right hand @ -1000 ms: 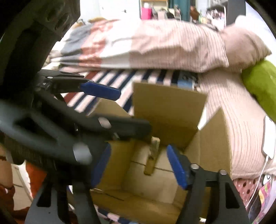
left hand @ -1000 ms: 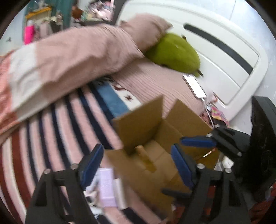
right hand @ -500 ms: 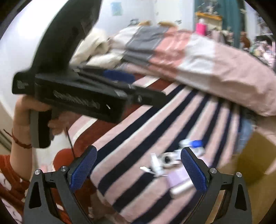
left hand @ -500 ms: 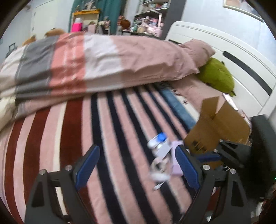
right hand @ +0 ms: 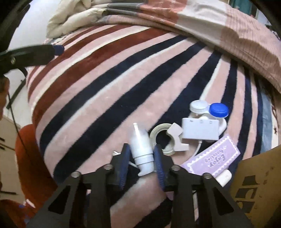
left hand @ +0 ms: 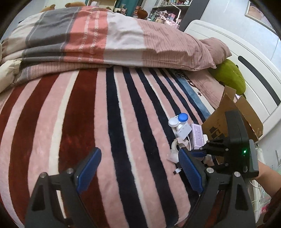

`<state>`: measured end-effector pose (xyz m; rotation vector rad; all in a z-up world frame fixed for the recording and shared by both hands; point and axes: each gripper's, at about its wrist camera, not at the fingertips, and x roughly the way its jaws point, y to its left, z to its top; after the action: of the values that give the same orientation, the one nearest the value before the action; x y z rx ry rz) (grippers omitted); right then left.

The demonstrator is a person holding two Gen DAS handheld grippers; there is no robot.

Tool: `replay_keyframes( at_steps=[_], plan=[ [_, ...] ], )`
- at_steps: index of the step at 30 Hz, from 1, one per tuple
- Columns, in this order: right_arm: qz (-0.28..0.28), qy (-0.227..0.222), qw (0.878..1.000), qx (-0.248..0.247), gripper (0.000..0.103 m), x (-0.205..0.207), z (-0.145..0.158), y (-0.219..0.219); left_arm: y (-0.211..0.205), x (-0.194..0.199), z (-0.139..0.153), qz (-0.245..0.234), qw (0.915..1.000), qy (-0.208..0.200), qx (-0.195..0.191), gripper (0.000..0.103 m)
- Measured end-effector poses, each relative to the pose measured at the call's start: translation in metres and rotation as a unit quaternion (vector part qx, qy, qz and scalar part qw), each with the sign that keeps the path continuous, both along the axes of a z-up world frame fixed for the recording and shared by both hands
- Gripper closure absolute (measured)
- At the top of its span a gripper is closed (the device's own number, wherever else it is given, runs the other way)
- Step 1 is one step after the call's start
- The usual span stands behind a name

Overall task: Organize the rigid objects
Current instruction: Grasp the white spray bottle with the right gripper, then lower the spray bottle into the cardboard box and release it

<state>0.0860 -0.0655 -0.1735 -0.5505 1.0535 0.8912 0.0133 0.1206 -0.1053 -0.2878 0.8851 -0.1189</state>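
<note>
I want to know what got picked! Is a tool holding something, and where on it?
Yes. The right tool grips the small white bottle around its lower body, near the cap. The left tool is open and holds nothing.

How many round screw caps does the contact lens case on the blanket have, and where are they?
2. The white cap sits on the left of the contact lens case; the blue cap is beside it on the right, both behind the white adapter. None seems hidden.

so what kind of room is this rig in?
Almost certainly a bedroom: the small items lie on a striped blanket spread over a bed, with a folded duvet and pillow behind, against a white headboard. Cluttered shelves stand beyond.
</note>
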Motion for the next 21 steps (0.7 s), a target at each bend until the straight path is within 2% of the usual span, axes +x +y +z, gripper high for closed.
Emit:
replay_keyframes(
  at_steps=[5, 8, 11, 14, 16, 18, 20, 21],
  plan=[
    [0.009, 0.029, 1.000, 0.001, 0.081, 0.003, -0.005, 0.009, -0.009, 0.001, 0.002, -0.011, 0.9999, 0.001, -0.003, 0.016],
    [0.007, 0.013, 1.000, -0.003, 0.083, 0.003, -0.006, 0.016, -0.014, 0.002, 0.004, -0.023, 0.9997, 0.003, -0.009, 0.016],
    [0.012, -0.008, 1.000, 0.023, 0.083, -0.002, 0.015, 0.016, -0.022, 0.007, 0.012, -0.042, 0.9988, -0.003, -0.025, 0.016],
    [0.019, -0.016, 0.998, 0.059, 0.083, -0.010, 0.050, 0.010, -0.035, 0.016, 0.027, -0.070, 0.9959, -0.016, -0.055, 0.017],
    [0.023, -0.028, 0.996, 0.085, 0.083, -0.014, 0.077, 0.002, -0.048, 0.023, 0.041, -0.095, 0.9925, -0.029, -0.071, 0.027],
    [0.024, -0.040, 0.993, 0.107, 0.083, -0.019, 0.101, -0.008, -0.066, 0.034, 0.055, -0.127, 0.9871, -0.037, -0.091, 0.047],
    [0.017, -0.051, 0.991, 0.122, 0.083, -0.018, 0.120, -0.019, -0.082, 0.043, 0.067, -0.142, 0.9844, -0.044, -0.094, 0.056],
    [0.007, -0.058, 0.990, 0.132, 0.083, -0.017, 0.132, -0.027, -0.090, 0.047, 0.074, -0.144, 0.9842, -0.048, -0.091, 0.066]
  ],
)
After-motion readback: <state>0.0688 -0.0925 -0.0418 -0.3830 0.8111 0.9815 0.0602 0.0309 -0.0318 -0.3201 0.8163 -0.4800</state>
